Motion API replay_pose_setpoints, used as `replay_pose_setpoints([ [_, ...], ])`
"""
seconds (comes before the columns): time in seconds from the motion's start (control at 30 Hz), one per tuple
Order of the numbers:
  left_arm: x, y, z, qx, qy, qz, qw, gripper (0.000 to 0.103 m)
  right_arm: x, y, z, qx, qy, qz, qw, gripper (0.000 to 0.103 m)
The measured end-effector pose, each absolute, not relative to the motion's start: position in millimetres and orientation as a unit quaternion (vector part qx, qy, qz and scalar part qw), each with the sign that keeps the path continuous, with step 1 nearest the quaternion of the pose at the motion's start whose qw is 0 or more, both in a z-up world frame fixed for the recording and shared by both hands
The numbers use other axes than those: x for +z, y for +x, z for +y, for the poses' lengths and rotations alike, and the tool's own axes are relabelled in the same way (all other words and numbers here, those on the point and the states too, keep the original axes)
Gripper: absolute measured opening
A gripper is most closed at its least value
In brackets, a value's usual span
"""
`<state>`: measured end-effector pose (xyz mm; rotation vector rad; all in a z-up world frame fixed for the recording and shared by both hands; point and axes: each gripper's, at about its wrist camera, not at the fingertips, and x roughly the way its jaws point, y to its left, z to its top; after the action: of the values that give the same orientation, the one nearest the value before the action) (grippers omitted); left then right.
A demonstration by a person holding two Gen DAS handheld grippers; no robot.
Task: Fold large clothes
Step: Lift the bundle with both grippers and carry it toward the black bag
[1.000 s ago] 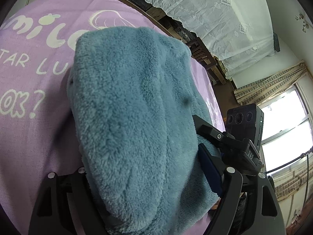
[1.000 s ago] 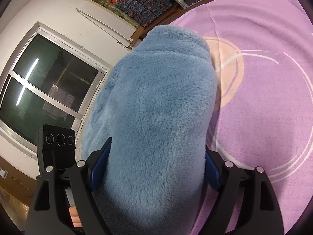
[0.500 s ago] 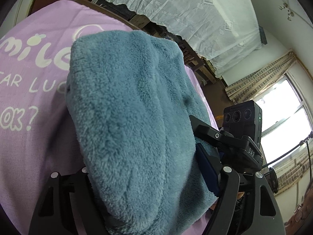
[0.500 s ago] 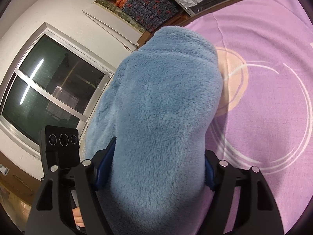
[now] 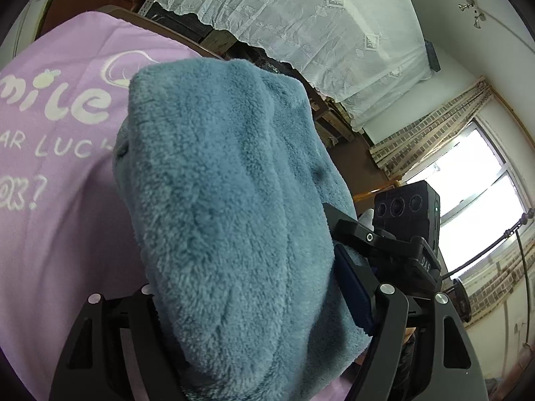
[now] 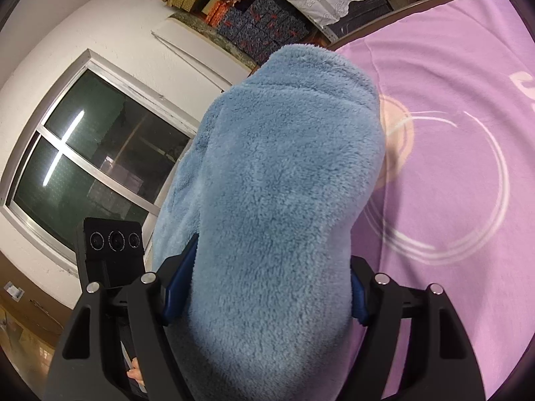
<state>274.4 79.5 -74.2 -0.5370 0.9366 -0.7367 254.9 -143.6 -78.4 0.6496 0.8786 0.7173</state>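
A thick blue fleece garment (image 5: pixel 227 200) is folded into a bulky bundle and fills the middle of both views (image 6: pixel 277 200). My left gripper (image 5: pixel 254 304) is shut on one end of the bundle, its fingers mostly buried in the fleece. My right gripper (image 6: pixel 260 290) is shut on the other end, blue pads (image 6: pixel 177 287) pressed into the fabric. The bundle is held above the purple printed bedsheet (image 5: pixel 50 200). The right gripper's body (image 5: pixel 404 230) shows beside the bundle in the left wrist view; the left one (image 6: pixel 110 250) shows in the right wrist view.
The purple sheet (image 6: pixel 451 183) with white lettering and circles spreads under the bundle. A lace curtain (image 5: pixel 301 33) over dark shelves stands behind the bed. A bright window (image 5: pixel 485 183) is at one side, a dark window (image 6: pixel 90 167) and stacked boxes (image 6: pixel 254 16) at the other.
Both grippers have lifted and tilted upward with the bundle; more of the curtain, wall and windows shows and less of the sheet. The grip has not changed.
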Motion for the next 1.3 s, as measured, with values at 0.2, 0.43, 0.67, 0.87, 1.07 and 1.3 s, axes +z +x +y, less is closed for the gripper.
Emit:
replay_pose_setpoints([
  [0.2,-70,257,66,-0.339,-0.244,0.434,0.799,0.078,-79,231,-161,0.330,0.316,0.405,0.792,0.072],
  [0.43,-60,228,56,-0.353,-0.235,0.427,0.799,0.078,-72,204,-173,0.327,0.321,0.399,0.795,0.072],
  [0.67,-32,205,26,-0.387,-0.209,0.409,0.799,0.078,-44,163,-199,0.313,0.317,0.363,0.818,0.072],
  [0.87,4,187,-24,-0.430,-0.165,0.390,0.797,0.078,-12,116,-240,0.283,0.316,0.316,0.849,0.072],
  [1.07,30,179,-85,-0.480,-0.130,0.380,0.780,0.078,16,70,-288,0.239,0.318,0.277,0.875,0.072],
  [1.3,53,165,-161,-0.530,-0.086,0.367,0.760,0.078,40,21,-346,0.189,0.322,0.237,0.897,0.072],
])
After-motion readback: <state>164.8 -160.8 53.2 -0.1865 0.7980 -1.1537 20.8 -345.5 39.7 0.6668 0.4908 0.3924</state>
